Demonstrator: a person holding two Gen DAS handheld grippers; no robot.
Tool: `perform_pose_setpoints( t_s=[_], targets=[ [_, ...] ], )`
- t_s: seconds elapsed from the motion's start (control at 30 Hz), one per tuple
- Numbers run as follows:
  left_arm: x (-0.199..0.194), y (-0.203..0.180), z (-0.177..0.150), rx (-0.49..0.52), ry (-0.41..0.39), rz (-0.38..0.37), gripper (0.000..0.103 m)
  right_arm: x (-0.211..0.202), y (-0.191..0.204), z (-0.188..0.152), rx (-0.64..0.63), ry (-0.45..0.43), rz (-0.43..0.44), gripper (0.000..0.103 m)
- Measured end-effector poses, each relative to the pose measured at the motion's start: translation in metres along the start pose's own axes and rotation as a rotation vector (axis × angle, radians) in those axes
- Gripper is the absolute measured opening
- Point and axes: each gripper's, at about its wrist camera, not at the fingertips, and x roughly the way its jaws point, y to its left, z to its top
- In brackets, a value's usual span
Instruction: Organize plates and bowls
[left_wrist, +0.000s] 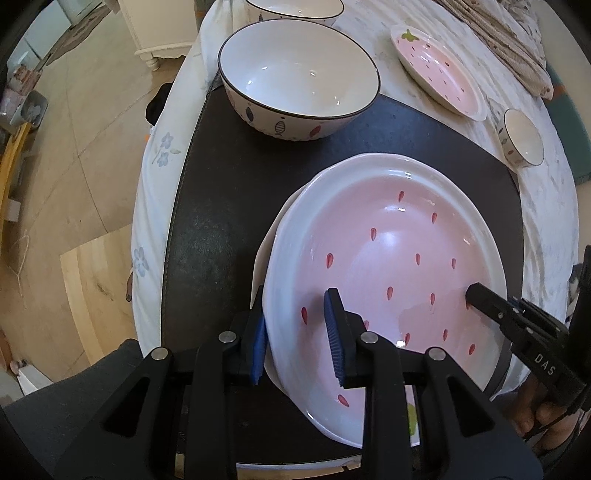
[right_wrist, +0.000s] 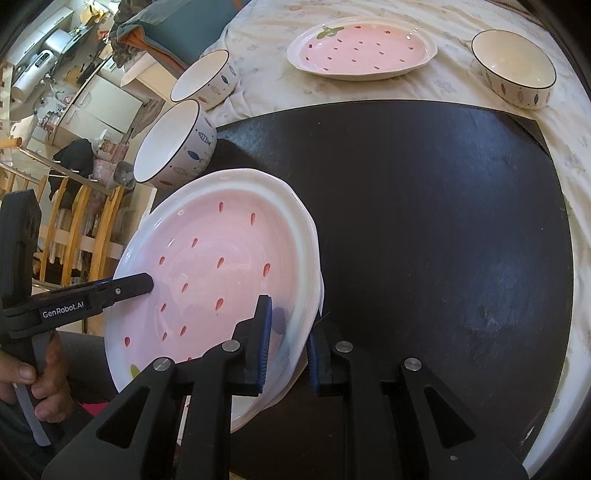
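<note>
Pink plate (left_wrist: 399, 258) rim clamped between both tongs.

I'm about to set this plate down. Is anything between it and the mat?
Yes. Another white plate lies right under the held plate, its rim showing on the left. The mat beyond is bare.

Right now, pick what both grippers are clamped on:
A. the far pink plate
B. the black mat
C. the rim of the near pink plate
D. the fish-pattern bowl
C: the left gripper and the right gripper each pinch opposite edges of the near pink plate over the black mat.
</note>
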Motion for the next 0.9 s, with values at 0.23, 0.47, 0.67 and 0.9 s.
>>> perform_pose_setpoints(
  t_s=[0.23, 0.47, 0.67, 0.9],
  targets=[
    [-0.003, -0.006, -0.001, 0.054, 0.008, 0.038, 0.025, 0.001, -0.004, 0.002, 0.009, 0.010, 0.020, 0.019],
    [-0.002, -0.006, 0.001, 0.091, 0.003, 0.100, 0.025, 0.009, -0.004, 0.001, 0.010, 0.042, 0.038, 0.013],
    [0.004, 0.005, 0.002, 0.059, 0.012, 0.100, 0.025, 0.006, -0.010, 0.003, 0.036, 0.035, 0.051, 0.012],
    [0.003, 0.009, 0.004, 0.037, 0.010, 0.087, 0.025, 0.011, -0.006, -0.003, 0.049, 0.126, 0.089, 0.017]
  ],
)
